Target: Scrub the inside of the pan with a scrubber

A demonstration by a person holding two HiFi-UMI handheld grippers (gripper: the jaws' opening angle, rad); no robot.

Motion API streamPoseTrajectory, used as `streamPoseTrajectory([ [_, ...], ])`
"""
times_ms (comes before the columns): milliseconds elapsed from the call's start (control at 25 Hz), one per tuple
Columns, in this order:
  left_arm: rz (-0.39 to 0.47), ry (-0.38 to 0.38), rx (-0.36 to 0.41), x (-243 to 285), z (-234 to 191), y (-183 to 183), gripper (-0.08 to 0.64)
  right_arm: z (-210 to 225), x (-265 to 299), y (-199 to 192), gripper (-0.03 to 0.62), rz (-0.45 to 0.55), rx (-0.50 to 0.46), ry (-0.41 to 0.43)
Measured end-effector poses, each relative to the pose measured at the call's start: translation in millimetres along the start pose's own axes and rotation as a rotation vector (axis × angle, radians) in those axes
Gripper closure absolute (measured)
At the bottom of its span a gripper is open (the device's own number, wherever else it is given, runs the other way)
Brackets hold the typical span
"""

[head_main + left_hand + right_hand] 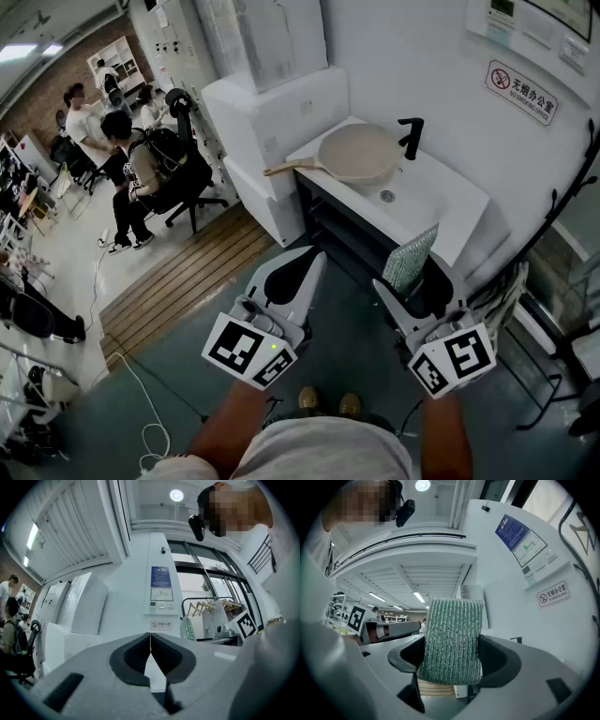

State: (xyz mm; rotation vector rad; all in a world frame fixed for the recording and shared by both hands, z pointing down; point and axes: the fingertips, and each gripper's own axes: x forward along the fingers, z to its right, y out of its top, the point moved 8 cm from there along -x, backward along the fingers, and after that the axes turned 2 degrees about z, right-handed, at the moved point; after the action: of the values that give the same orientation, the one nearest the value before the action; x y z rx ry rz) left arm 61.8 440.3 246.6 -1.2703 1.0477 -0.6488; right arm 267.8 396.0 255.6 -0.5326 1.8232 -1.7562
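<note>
A beige pan [359,153] with a wooden handle [287,168] lies over the left part of a white sink counter [441,202], next to a black tap [411,138]. Both grippers hang in front of the counter, well short of the pan. My right gripper [417,272] is shut on a green scrubber [411,258], which stands upright between the jaws [451,641] and sticks out above them. My left gripper [298,272] is shut with nothing in it; its jaws meet tip to tip [150,649].
A sink drain [387,196] shows right of the pan. Large white foam blocks [281,112] stand left of the counter. Several people sit on chairs [141,173] at the far left beyond a wooden floor strip [178,281]. A black coat rack [562,202] stands at the right.
</note>
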Motion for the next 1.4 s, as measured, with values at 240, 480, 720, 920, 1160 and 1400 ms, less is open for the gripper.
streamPoseTrajectory([
  [240, 0.009, 0.006, -0.002, 0.1, -5.3, 0.0, 0.543, 0.2, 4.8, 0.9, 0.242, 0.005, -0.003, -0.001],
  [480, 0.016, 0.006, -0.013, -1.4, -13.0, -0.3, 0.543, -3.5, 10.3, 3.1, 0.241, 0.016, 0.008, 0.0],
  [720, 0.021, 0.005, -0.025, -0.6, -27.7, -2.3, 0.543, -4.7, 21.2, 0.0, 0.241, -0.002, 0.007, -0.01],
  [920, 0.024, -0.004, -0.032, -2.0, -45.9, -2.8, 0.543, -10.6, 35.9, -2.3, 0.241, -0.012, 0.002, -0.022],
  [1160, 0.041, -0.025, -0.027, -2.3, -73.9, 1.4, 0.543, -19.4, 57.1, -3.0, 0.241, -0.009, -0.009, -0.047],
  [1400, 0.044, -0.049, -0.027, -1.4, -96.2, 2.3, 0.543, -24.3, 71.8, -2.8, 0.241, -0.012, -0.025, -0.077],
])
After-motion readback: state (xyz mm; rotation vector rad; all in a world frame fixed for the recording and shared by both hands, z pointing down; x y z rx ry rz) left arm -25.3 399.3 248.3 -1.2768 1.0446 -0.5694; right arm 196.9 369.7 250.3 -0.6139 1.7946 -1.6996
